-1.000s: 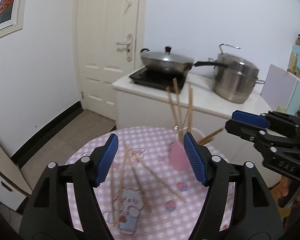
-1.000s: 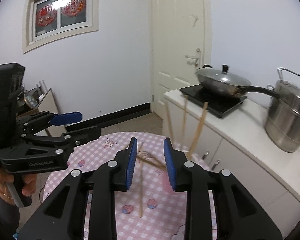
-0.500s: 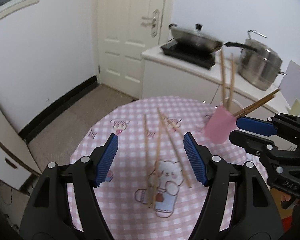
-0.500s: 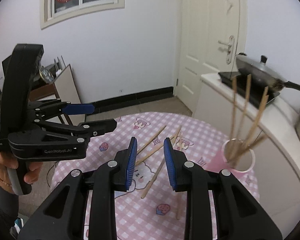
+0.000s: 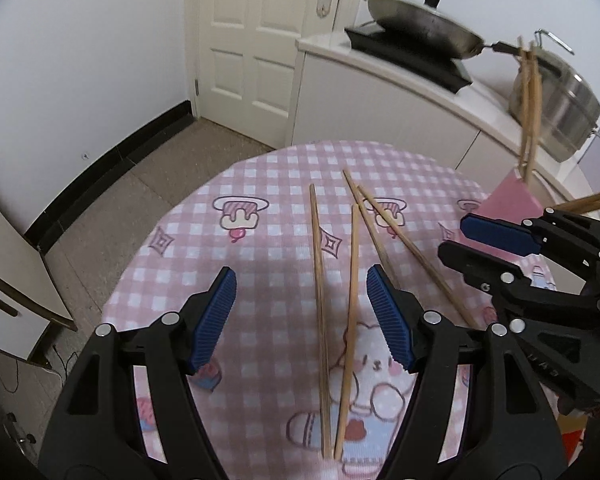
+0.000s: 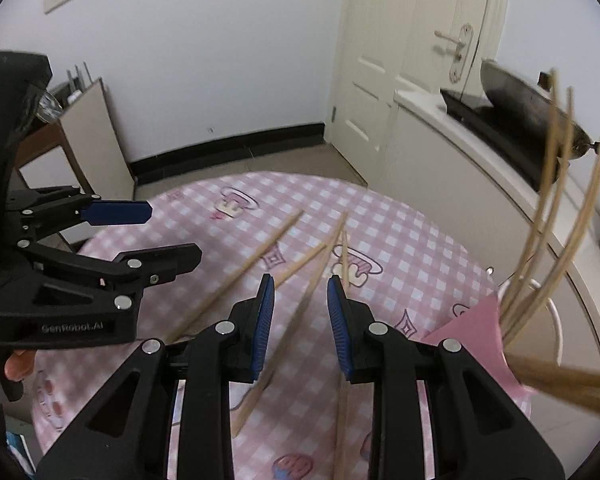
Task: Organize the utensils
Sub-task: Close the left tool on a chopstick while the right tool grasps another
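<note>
Pink-checked table (image 5: 260,240), steamer pot (image 5: 560,112) only in left-wrist view.

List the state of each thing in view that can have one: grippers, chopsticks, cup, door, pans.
left gripper: jaws closing, nothing gripped, over the table.
right gripper: narrowly open, empty.
loose chopsticks: four, lying flat on the tablecloth.
pink cup: upright, holding several chopsticks.
door: closed.
wok: lidded, on the cooktop.
steel pot: lidded, on the counter.
</note>
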A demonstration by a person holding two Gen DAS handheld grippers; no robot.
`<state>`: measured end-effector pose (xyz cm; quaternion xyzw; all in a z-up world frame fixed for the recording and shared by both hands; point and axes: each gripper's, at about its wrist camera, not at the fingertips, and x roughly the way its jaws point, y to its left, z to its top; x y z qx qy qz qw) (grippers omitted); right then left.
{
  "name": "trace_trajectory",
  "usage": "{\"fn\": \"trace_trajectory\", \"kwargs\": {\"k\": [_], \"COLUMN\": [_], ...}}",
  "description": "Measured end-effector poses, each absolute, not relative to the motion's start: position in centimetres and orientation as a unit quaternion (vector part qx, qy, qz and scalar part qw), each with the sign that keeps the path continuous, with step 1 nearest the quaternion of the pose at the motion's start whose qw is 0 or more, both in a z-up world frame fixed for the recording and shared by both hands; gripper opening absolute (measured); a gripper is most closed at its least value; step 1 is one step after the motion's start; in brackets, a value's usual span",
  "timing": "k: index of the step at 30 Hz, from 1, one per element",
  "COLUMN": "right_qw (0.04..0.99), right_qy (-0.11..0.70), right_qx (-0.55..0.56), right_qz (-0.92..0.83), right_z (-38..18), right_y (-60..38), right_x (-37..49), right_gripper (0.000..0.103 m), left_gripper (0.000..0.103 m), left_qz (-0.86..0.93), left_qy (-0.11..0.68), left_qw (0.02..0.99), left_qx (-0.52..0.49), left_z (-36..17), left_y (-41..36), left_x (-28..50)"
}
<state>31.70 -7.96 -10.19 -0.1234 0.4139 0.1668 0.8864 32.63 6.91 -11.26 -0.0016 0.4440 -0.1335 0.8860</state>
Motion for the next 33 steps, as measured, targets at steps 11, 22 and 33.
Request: {"fn": "trace_trajectory", "kwargs": {"k": [11, 22, 33], "right_qw": [0.868, 0.856, 0.849], "right_qy": [0.457, 0.483, 0.497], "right_qx": [-0.131, -0.119, -0.112], "right_qz": [0.14, 0.141, 0.144], "right_z": [-13.4, -15.4, -16.4], "right_y": [-8.7, -9.2, -8.8], "right_x": [35.7, 38.0, 39.6], "right_gripper": [0.025, 0.025, 0.019], "left_gripper": [0.037, 0.033, 0.017], "left_qz": [-0.131, -0.108, -0.104], "left_qy": [0.495, 0.515, 0.513], "left_qw": [0.859, 0.849, 0.851], "left_qx": [0.021, 0.035, 0.051], "left_z": [-14.9, -16.9, -17.0], "left_y": [3.7, 2.7, 1.8], "left_x": [38.1, 40.5, 41.4]}}
